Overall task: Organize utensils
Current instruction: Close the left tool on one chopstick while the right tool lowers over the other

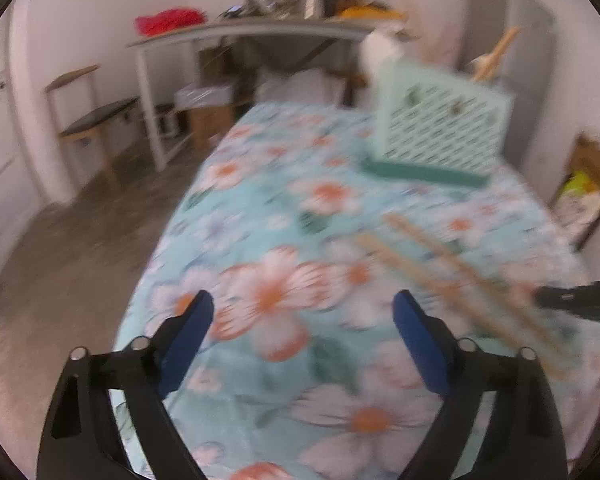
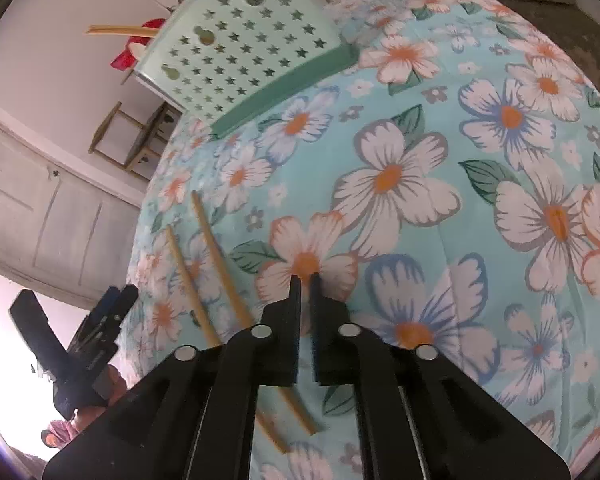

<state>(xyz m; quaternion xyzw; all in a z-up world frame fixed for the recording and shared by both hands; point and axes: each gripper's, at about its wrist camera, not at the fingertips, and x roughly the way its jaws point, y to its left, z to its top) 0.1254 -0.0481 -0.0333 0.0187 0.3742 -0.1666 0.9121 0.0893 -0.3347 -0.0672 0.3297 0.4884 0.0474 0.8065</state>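
Two wooden chopsticks [image 2: 216, 240] lie side by side on the flowered tablecloth [image 2: 400, 184]; in the left wrist view the chopsticks [image 1: 440, 272] are blurred, right of my left gripper. A mint-green utensil holder [image 2: 244, 52] with star holes stands at the table's far end, with wooden sticks [image 2: 120, 31] poking out of it. It also shows in the left wrist view as the holder [image 1: 440, 132]. My left gripper [image 1: 304, 300] hangs wide open over the cloth, empty. My right gripper [image 2: 305, 278] is a narrow slit apart with nothing in it; the chopsticks run beneath its left side.
The table's left edge drops to a bare grey floor [image 1: 80, 240]. A white shelf table [image 1: 240, 36] with a red cloth [image 1: 168, 20] and clutter stands at the back. A cardboard box [image 1: 592, 176] sits right of the table. A hand [image 2: 108, 384] holds the left gripper [image 2: 112, 300].
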